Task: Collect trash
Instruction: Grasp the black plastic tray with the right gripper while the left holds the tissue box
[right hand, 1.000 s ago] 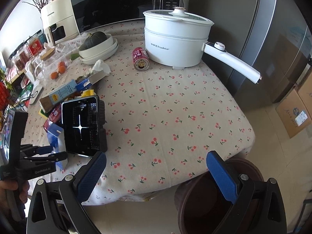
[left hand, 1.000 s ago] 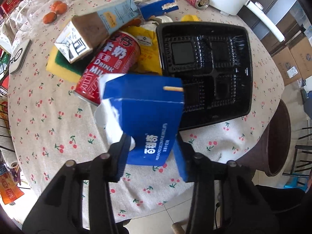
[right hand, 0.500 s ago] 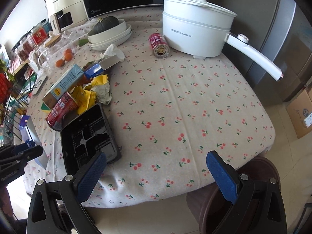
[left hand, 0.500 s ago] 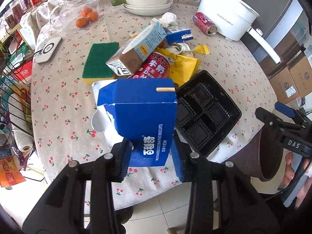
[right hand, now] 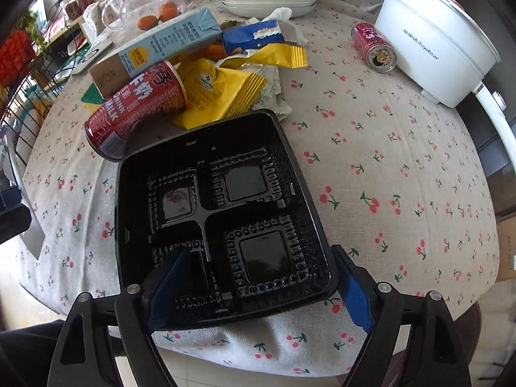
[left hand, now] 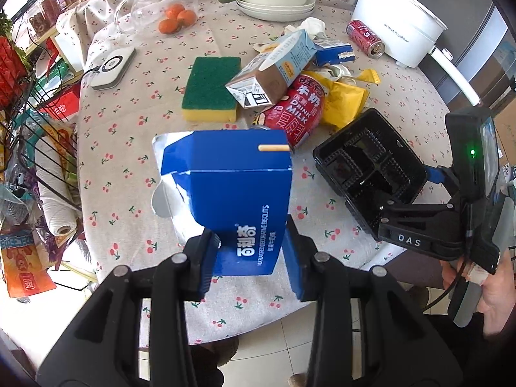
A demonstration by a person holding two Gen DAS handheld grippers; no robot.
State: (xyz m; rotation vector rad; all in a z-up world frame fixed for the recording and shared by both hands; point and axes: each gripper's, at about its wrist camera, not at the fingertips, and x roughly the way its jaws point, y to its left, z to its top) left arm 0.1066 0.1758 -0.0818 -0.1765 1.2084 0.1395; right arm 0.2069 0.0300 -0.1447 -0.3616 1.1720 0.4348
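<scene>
A blue biscuit box (left hand: 232,187) with a torn-open top hangs above the table's near edge, and my left gripper (left hand: 250,258) is shut on its lower end. An empty black plastic tray (right hand: 200,213) with four compartments lies at the table's front edge, seen also in the left wrist view as the tray (left hand: 364,167). My right gripper (right hand: 258,287) straddles its near right corner: one finger is inside the tray and the other is just outside its right rim. Its jaws are closing, and I see no firm press on the rim.
Behind the tray lie a red milk can (right hand: 135,106), a milk carton (right hand: 154,45), yellow wrappers (right hand: 219,93) and a small blue box (right hand: 251,35). A small red can (right hand: 375,46) lies by a white electric pot (right hand: 432,42). A green sponge (left hand: 209,88) lies left.
My right gripper has dropped down and forward onto the black tray and its jaws have narrowed. My left gripper has drawn back from the table with the blue box.
</scene>
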